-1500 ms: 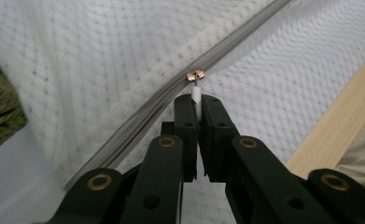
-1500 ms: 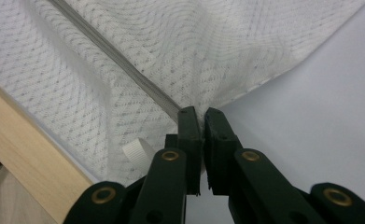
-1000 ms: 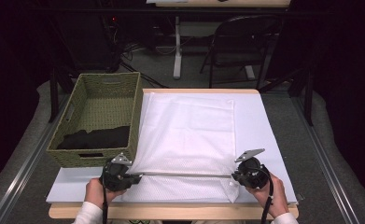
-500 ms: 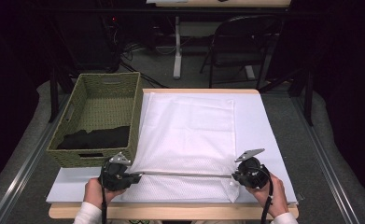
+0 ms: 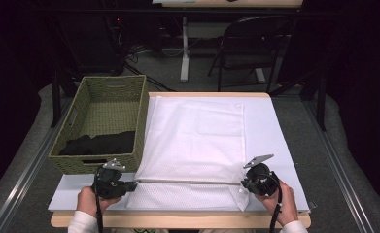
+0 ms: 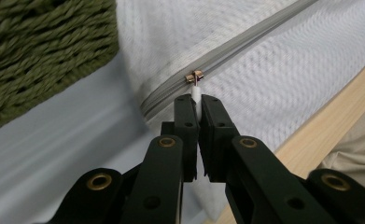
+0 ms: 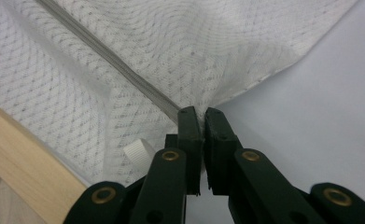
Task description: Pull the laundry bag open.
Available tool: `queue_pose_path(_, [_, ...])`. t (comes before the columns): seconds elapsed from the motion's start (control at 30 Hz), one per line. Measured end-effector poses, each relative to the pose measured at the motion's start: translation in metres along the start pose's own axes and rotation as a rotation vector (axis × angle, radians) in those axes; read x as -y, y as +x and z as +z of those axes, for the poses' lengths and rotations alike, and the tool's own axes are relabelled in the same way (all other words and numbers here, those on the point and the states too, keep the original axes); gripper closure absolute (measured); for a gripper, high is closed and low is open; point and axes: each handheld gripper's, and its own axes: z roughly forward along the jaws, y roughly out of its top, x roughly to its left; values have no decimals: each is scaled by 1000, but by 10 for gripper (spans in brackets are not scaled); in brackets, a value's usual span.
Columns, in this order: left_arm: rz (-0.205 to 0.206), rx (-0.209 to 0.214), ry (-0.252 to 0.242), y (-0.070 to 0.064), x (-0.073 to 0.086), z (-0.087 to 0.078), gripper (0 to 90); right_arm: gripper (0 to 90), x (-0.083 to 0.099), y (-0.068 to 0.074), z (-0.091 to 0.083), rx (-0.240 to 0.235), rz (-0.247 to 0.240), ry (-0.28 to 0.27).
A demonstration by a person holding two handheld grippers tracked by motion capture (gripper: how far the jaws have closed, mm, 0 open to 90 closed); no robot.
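Note:
A white mesh laundry bag (image 5: pixel 195 141) lies flat on the table, with a grey zipper (image 5: pixel 187 182) running across its near end. My left gripper (image 5: pixel 129 184) is shut on the white zipper pull (image 6: pixel 196 95) at the zipper's left end, just below the brass slider (image 6: pixel 194 77). My right gripper (image 5: pixel 243 183) is shut on the bag's fabric (image 7: pixel 194 100) at the zipper's right end, by the bag's corner. The zipper (image 7: pixel 110 60) stretches taut between the two grippers. A small white tab (image 7: pixel 136 151) lies left of the right jaws.
A green woven basket (image 5: pixel 102 124) with dark cloth (image 5: pixel 97 143) inside stands left of the bag, close to the left gripper. A pale blue mat (image 5: pixel 270 131) covers the wooden table (image 5: pixel 178 221). A folding chair (image 5: pixel 250 46) stands beyond the far edge.

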Motion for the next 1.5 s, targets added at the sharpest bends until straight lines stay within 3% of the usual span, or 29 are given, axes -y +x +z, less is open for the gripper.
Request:
queue_pose_path(0.1, [-24, 0, -5, 3, 3, -2, 862, 869, 1, -1, -1, -2, 2, -1])
queue_pose_path(0.4, [-33, 3, 12, 8, 8, -5, 862, 869, 0, -1, 0, -12, 6, 2])
queue_pose_path(0.47, [-19, -10, 26, 8, 9, -6, 863, 869, 0, -1, 0, -9, 5, 4])
queue_pose_path(0.77, [-44, -20, 29, 14, 15, -10, 863, 869, 0, -4, 0, -19, 23, -6])
queue_pose_path(0.93, [-11, -64, 55, 13, 15, -8, 863, 869, -1, -2, -2, -13, 7, -7])
queue_pose_path(1.23, [-46, 6, 76, 16, 14, -1, 858, 837, 1, -2, 4, -22, 12, 22])
queue_pose_path(1.3, [-40, 16, 71, 15, 14, -1, 855, 828, 2, 0, 6, -24, -24, 27])
queue_pose_path(1.5, [-9, 68, 50, 9, 13, 0, 766, 721, 2, 4, 6, -21, -43, 35])
